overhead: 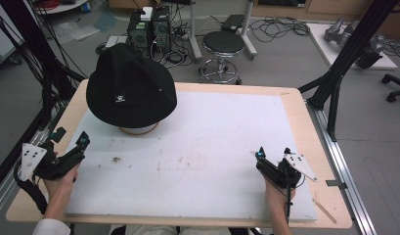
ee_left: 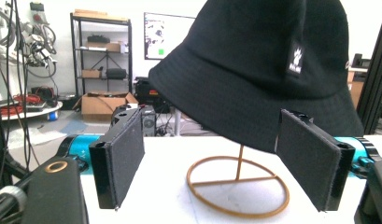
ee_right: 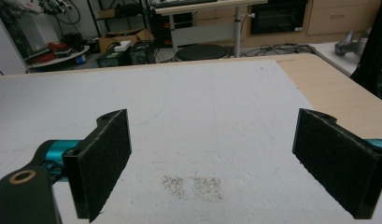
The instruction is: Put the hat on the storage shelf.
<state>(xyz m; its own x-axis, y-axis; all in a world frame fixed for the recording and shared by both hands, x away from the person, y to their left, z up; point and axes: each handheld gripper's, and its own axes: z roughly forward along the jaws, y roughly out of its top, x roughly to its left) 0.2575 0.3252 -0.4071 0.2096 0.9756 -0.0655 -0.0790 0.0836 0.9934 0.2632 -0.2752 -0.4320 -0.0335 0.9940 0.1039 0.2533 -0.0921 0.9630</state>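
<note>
A black bucket hat (overhead: 130,88) with a small white logo sits on a thin brown wire stand (overhead: 139,129) at the back left of the white mat (overhead: 212,137). In the left gripper view the hat (ee_left: 263,65) hangs above the stand's ring base (ee_left: 237,186), ahead of my open jaws. My left gripper (overhead: 70,139) rests near the mat's left edge, open and empty, pointing toward the hat. My right gripper (overhead: 273,152) rests at the front right, open and empty, with bare mat (ee_right: 202,121) between its jaws.
The wooden table (overhead: 305,112) shows around the mat. Small dirt marks (overhead: 117,159) dot the mat. A stool (overhead: 223,46) and computer boxes (overhead: 148,29) stand on the floor behind. Black frame posts (overhead: 344,58) rise at the right.
</note>
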